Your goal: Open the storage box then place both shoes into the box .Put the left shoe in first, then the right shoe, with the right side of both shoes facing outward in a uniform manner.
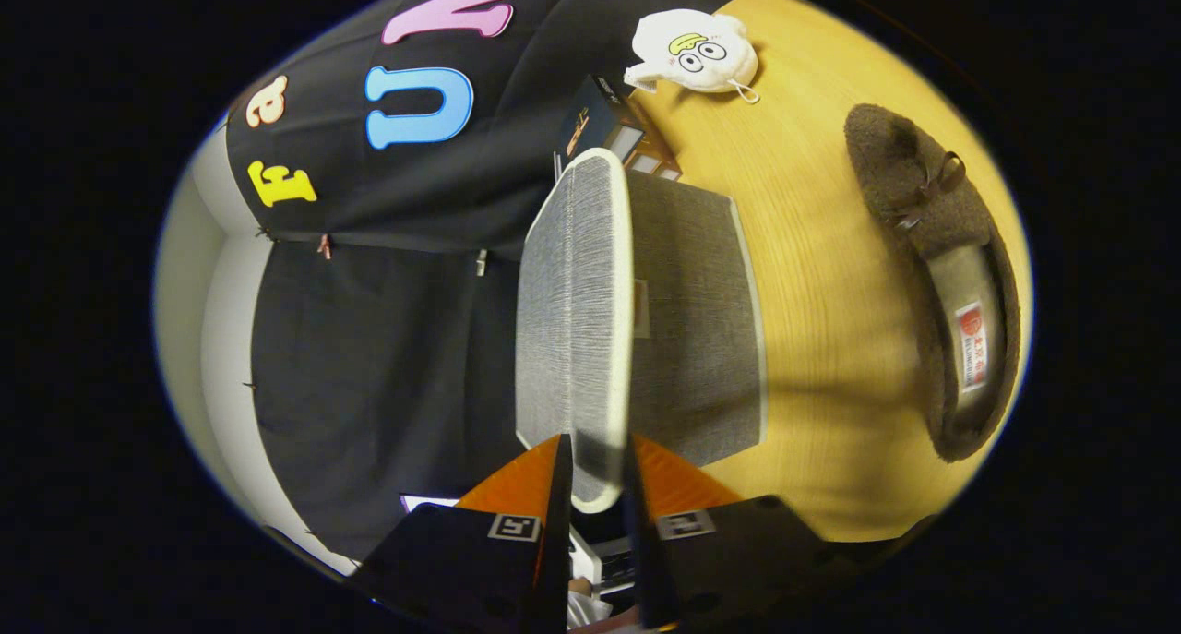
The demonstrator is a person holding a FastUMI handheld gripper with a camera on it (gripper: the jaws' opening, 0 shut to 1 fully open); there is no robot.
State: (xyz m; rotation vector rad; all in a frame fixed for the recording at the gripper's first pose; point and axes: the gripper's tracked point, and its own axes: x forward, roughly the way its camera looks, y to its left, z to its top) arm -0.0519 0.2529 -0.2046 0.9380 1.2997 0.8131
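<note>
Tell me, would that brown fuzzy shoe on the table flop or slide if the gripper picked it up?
The brown shoe looks soft and fleecy, so probably light and bendy. Its fuzzy surface likely grips rather than slips. The gripper is now pinching the box lid.

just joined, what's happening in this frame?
The handheld gripper has the edge of the grey fabric lid of the storage box between its fingers and appears shut on it, with the lid swung up on edge. One brown fuzzy shoe lies on the wooden table beside the box, not yet inside. A white plush toy sits beyond the box.
</note>
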